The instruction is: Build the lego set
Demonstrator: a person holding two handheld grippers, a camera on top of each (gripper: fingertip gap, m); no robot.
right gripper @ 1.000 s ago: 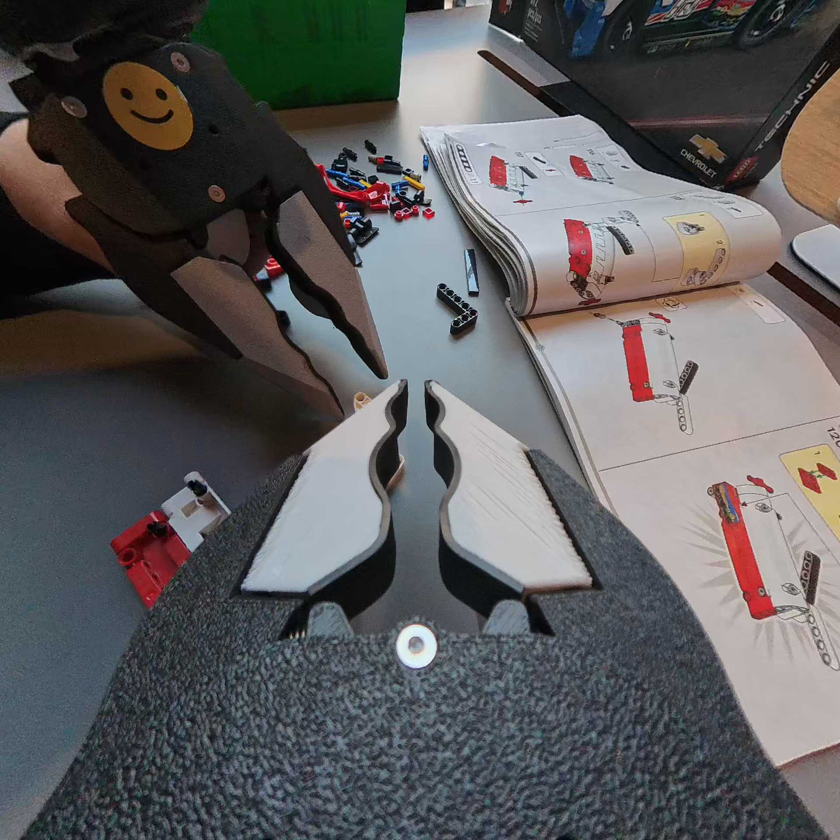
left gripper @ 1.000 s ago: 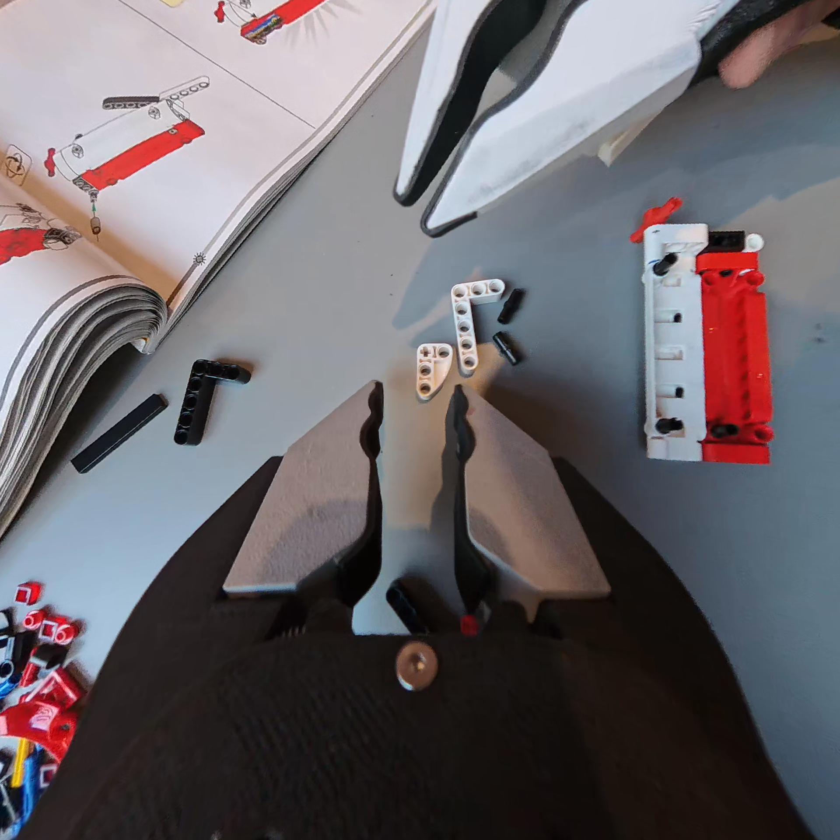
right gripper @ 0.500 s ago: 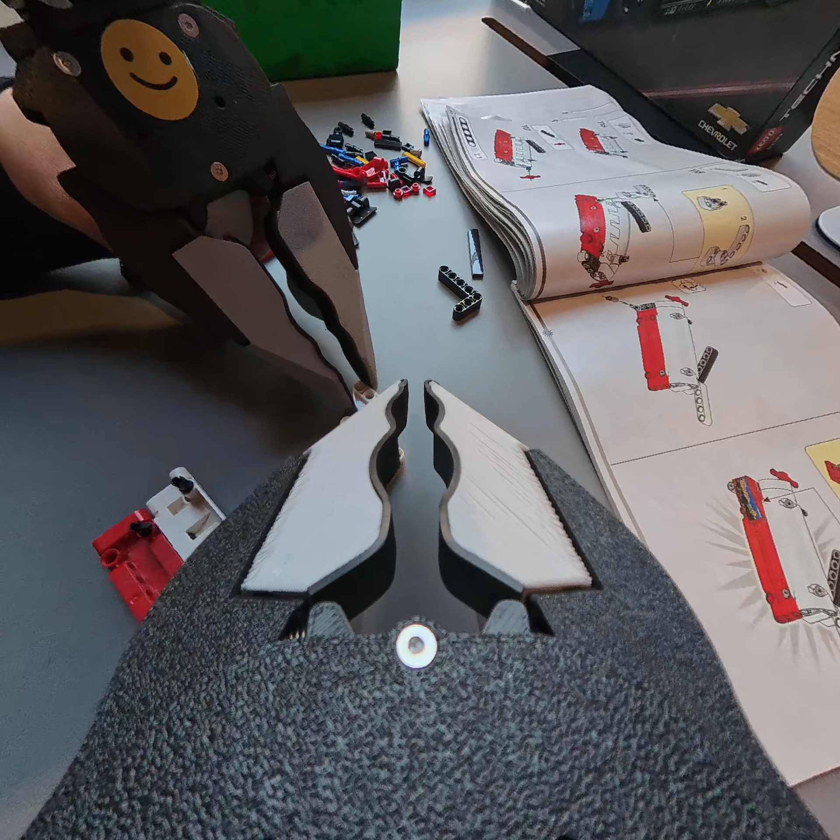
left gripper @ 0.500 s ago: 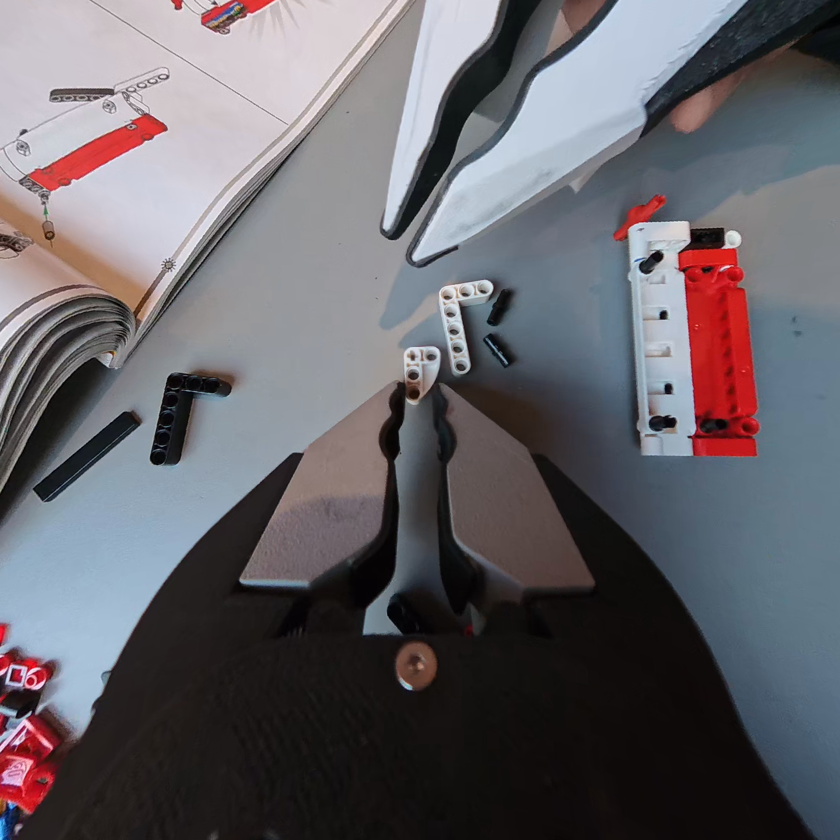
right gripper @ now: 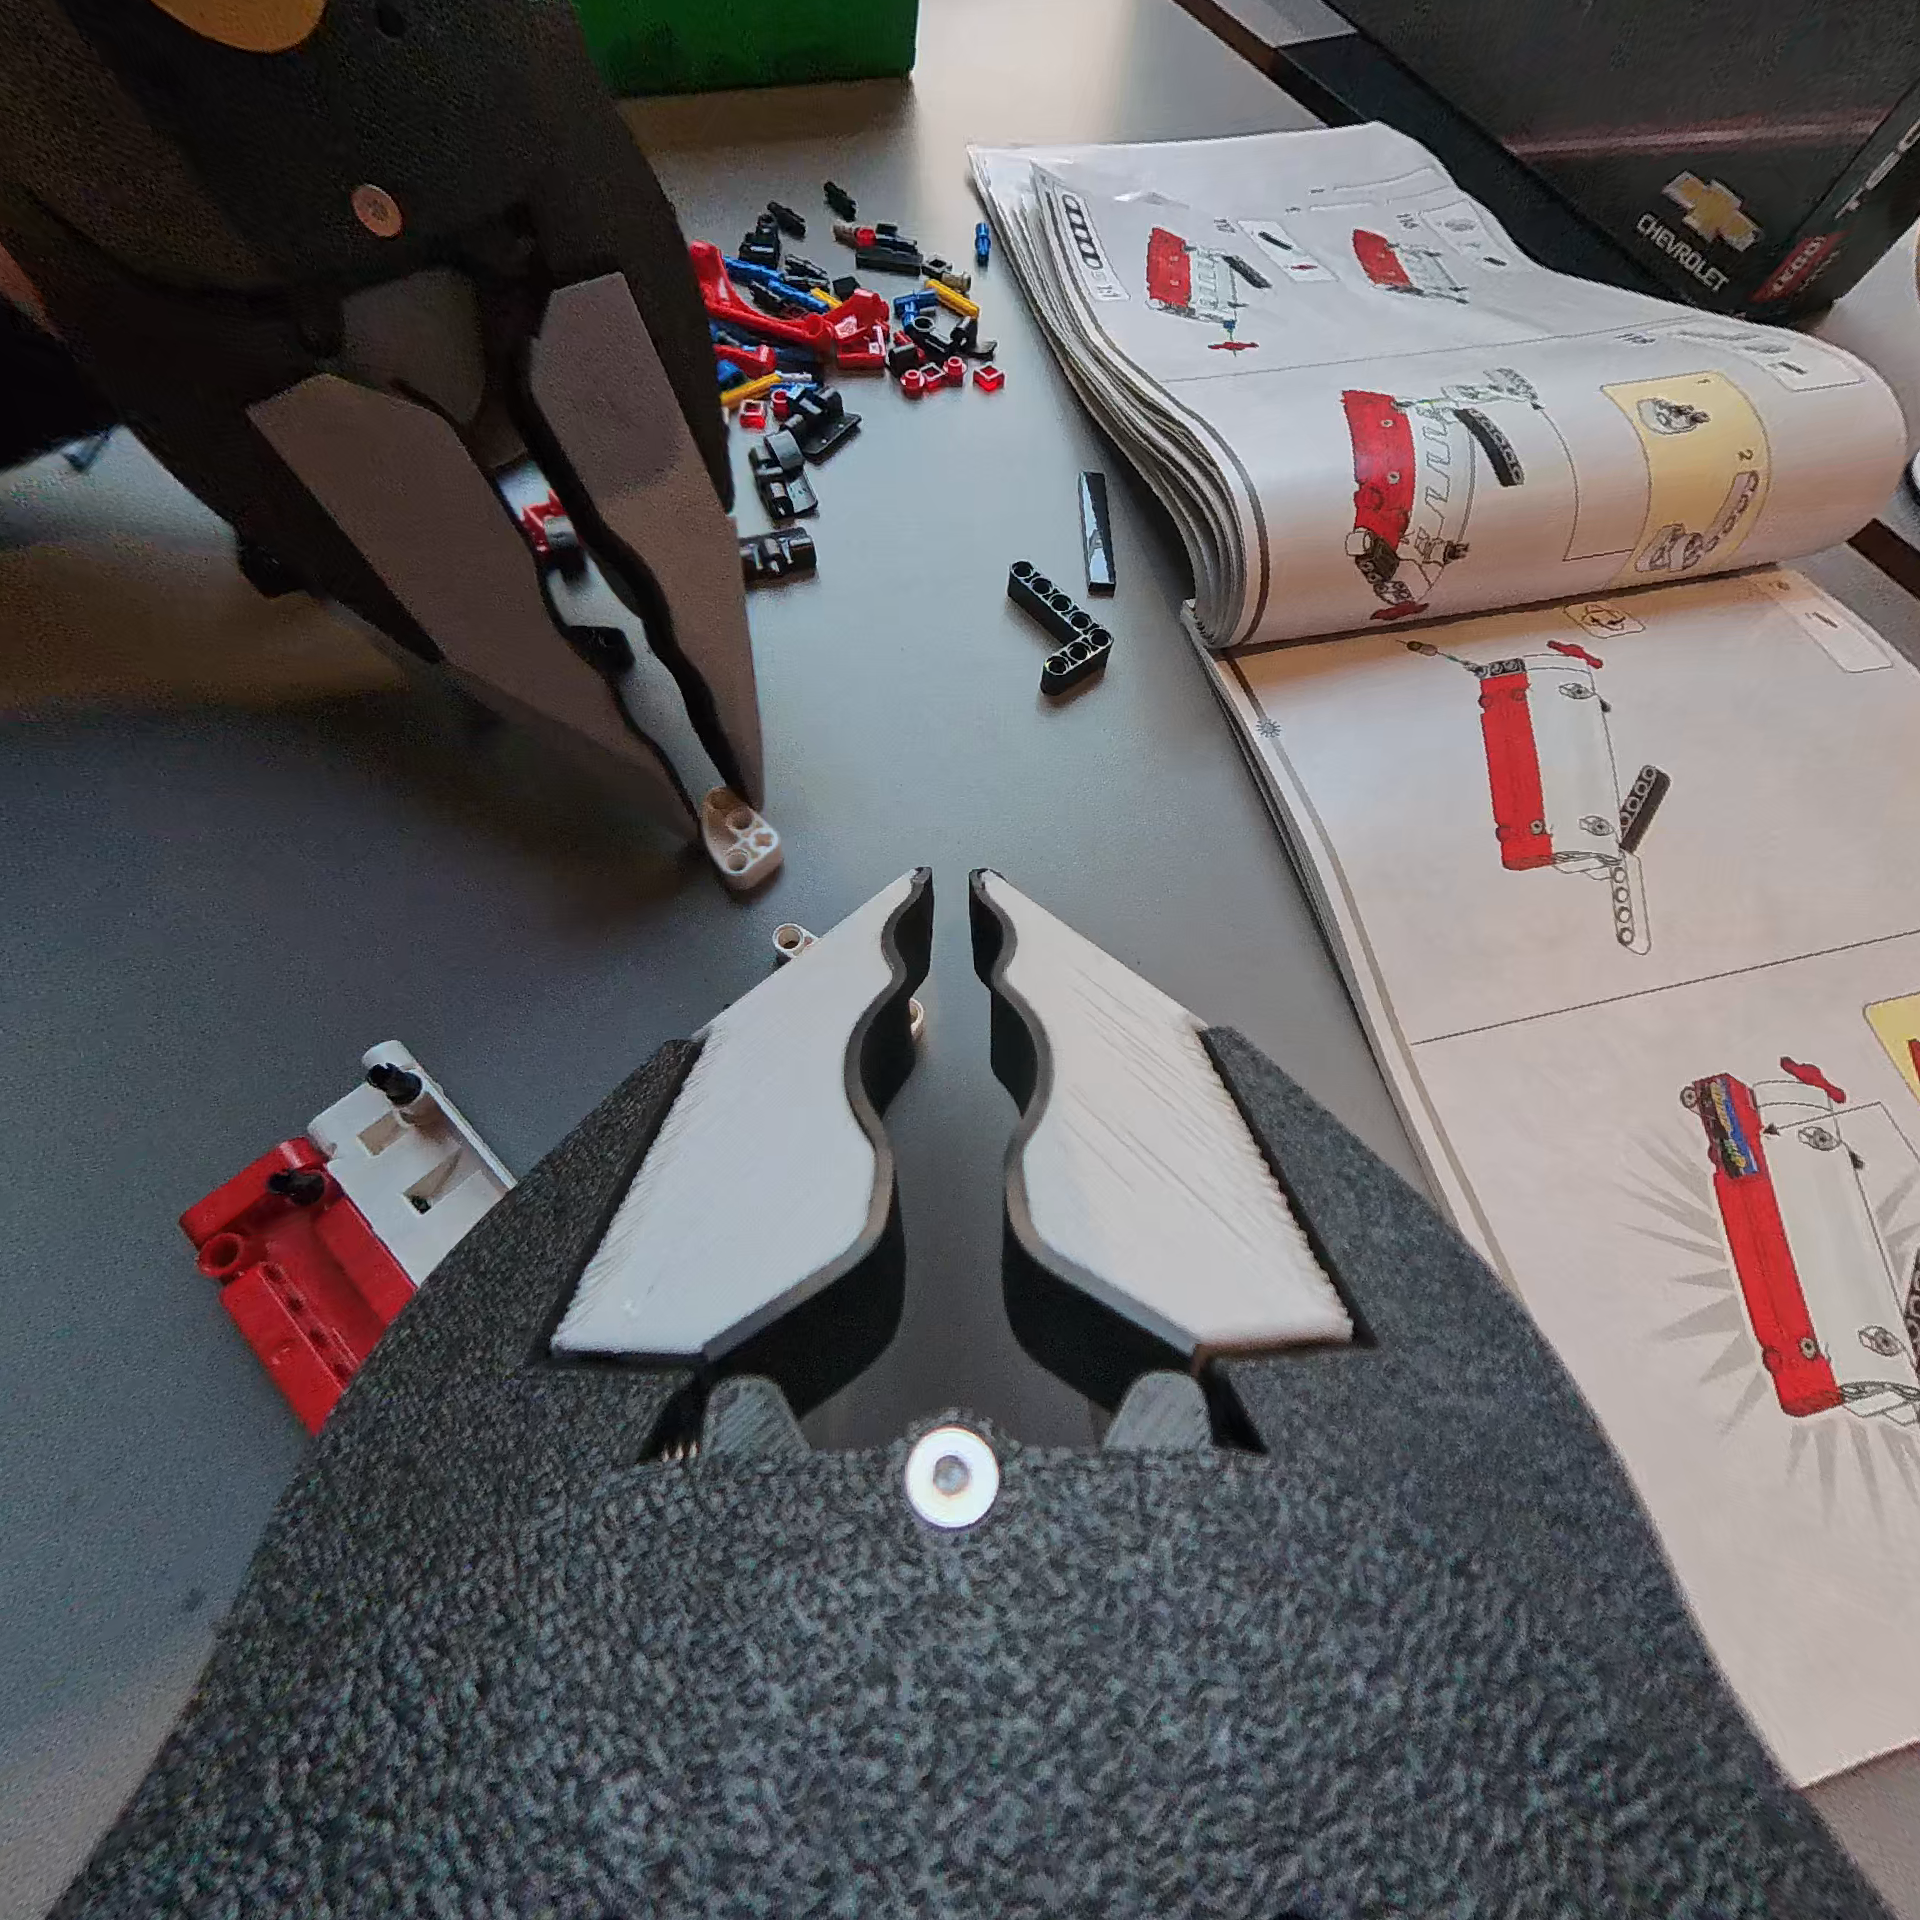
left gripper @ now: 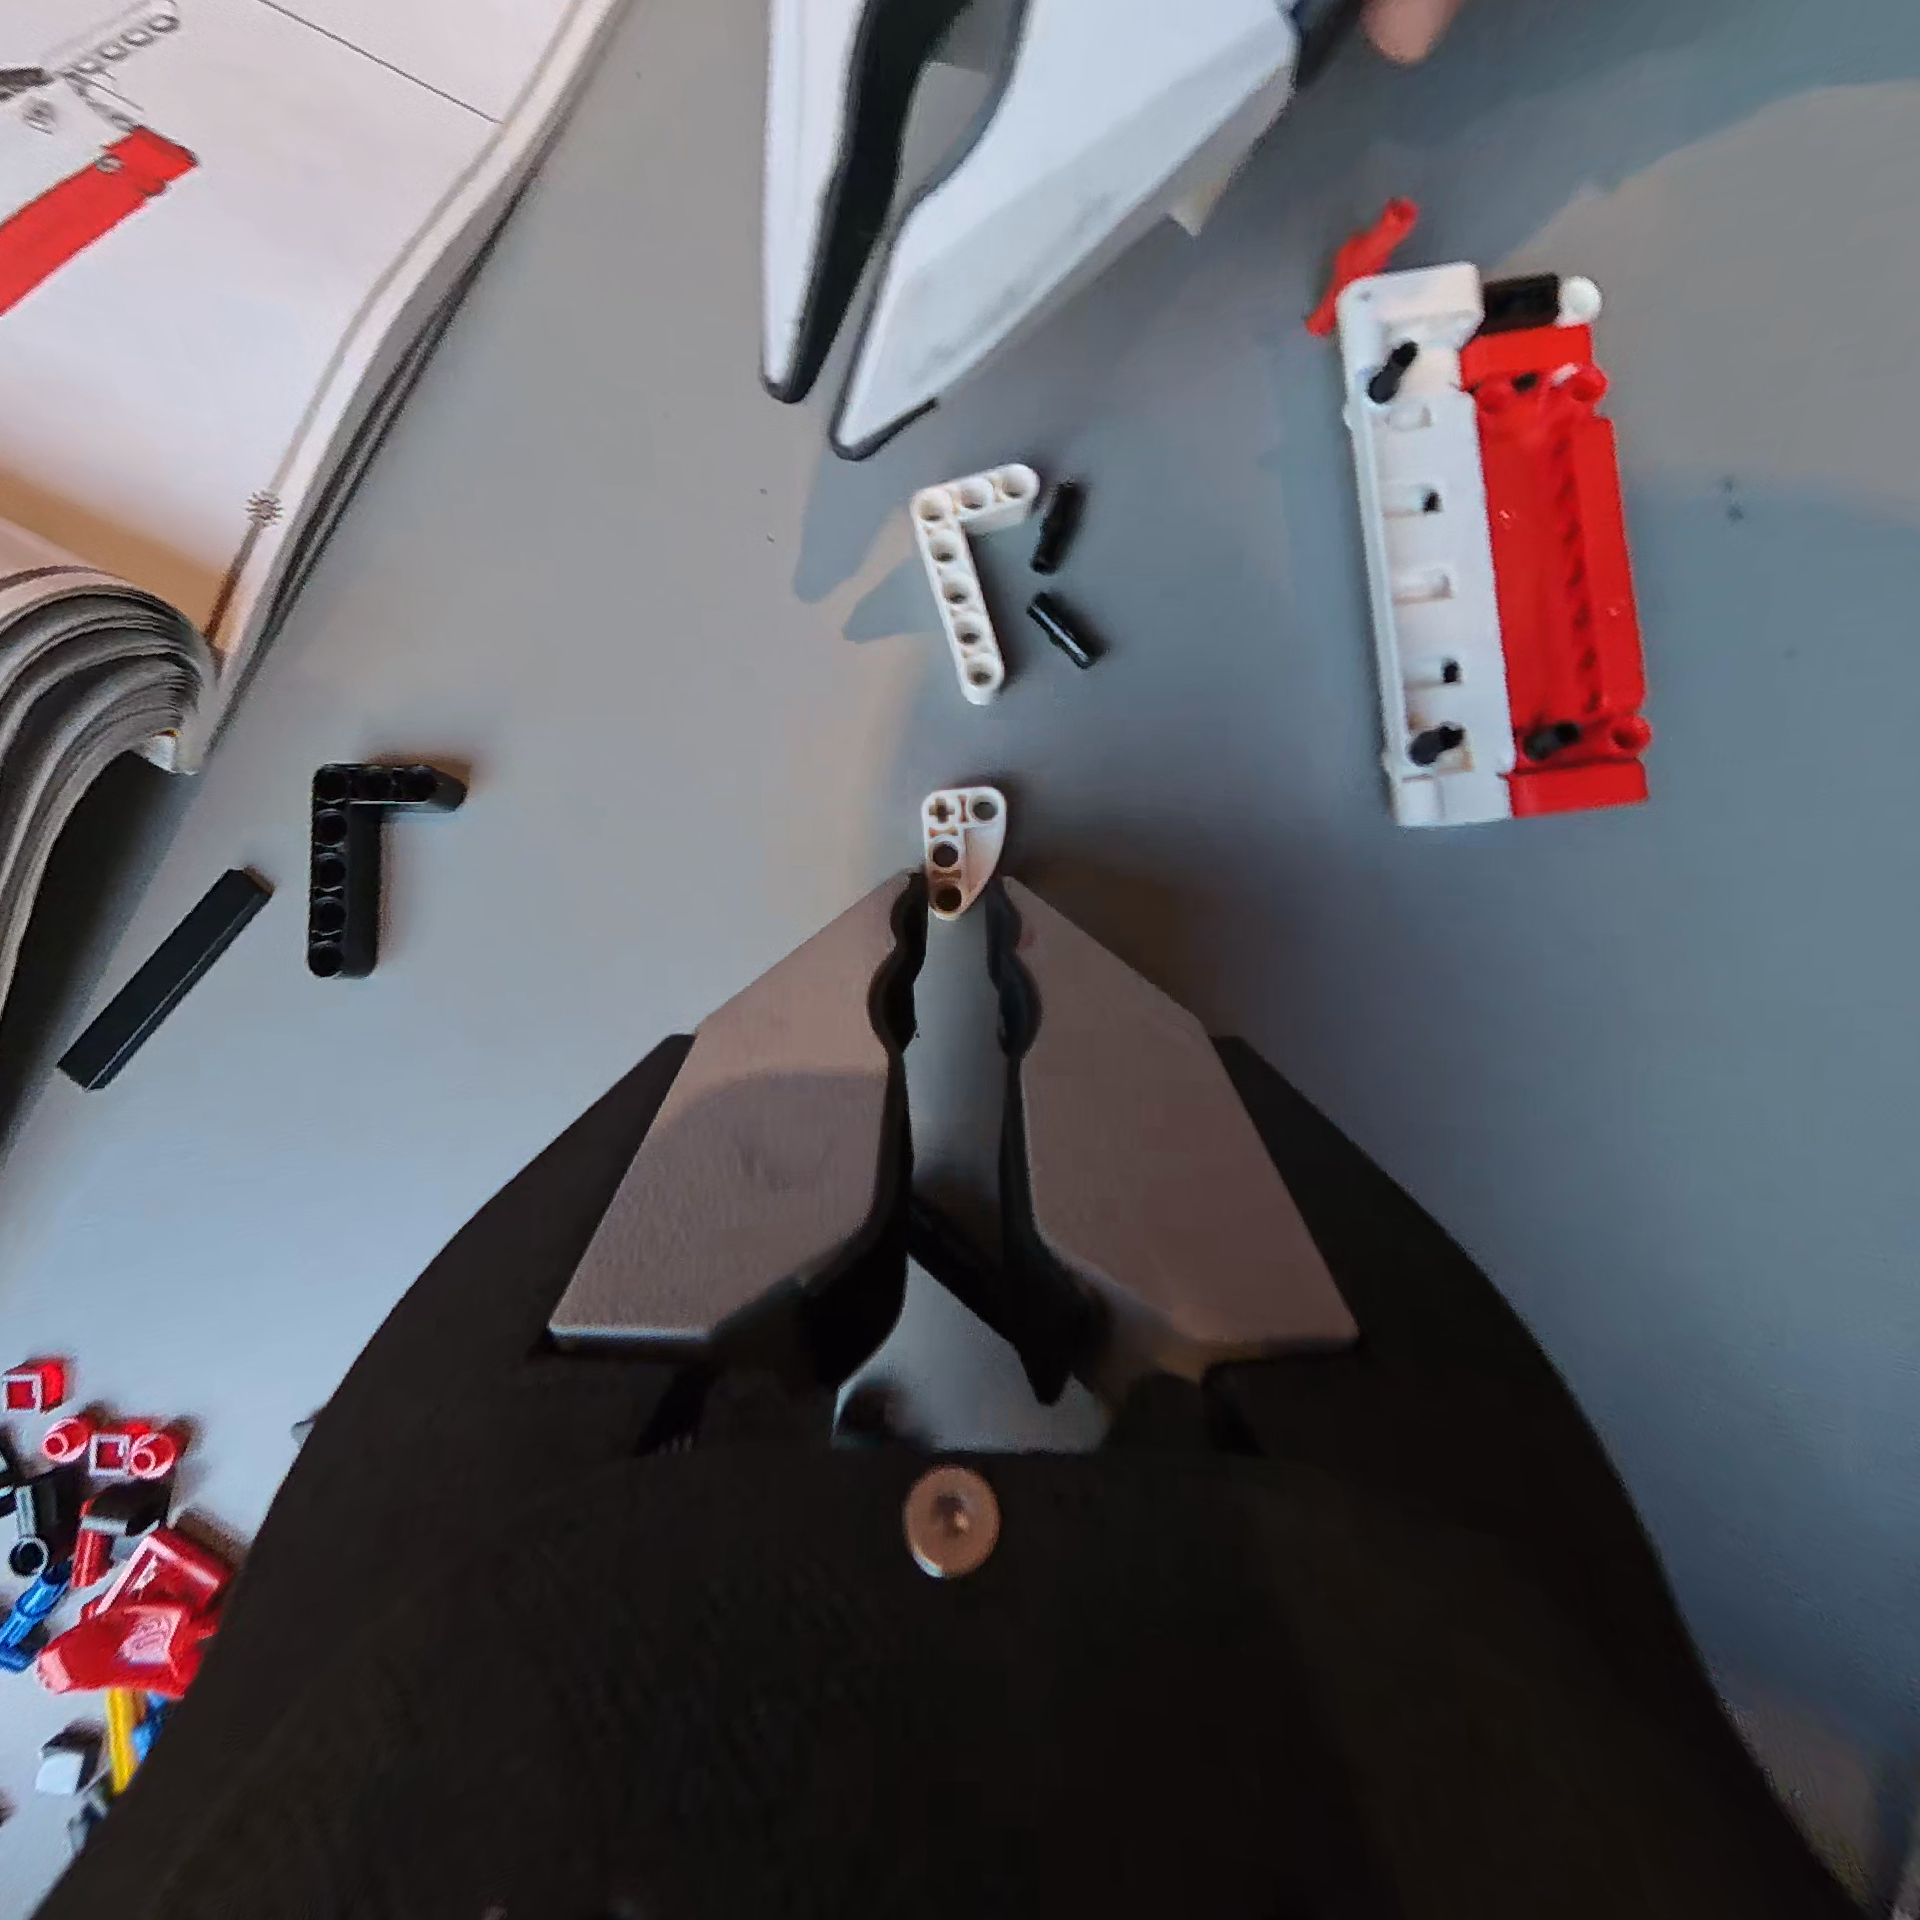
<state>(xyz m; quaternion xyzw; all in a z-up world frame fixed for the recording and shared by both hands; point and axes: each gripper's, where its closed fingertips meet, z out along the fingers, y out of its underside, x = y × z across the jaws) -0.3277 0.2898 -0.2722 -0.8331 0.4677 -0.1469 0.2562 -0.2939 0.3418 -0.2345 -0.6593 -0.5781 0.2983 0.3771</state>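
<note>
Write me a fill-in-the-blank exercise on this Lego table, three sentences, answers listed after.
1. The left gripper has its tips closed on the small ____ triangular piece.
2. The white L-shaped beam lies next to two short ____ pins.
3. The right gripper holds ____.

Missing words: white; black; nothing
</note>
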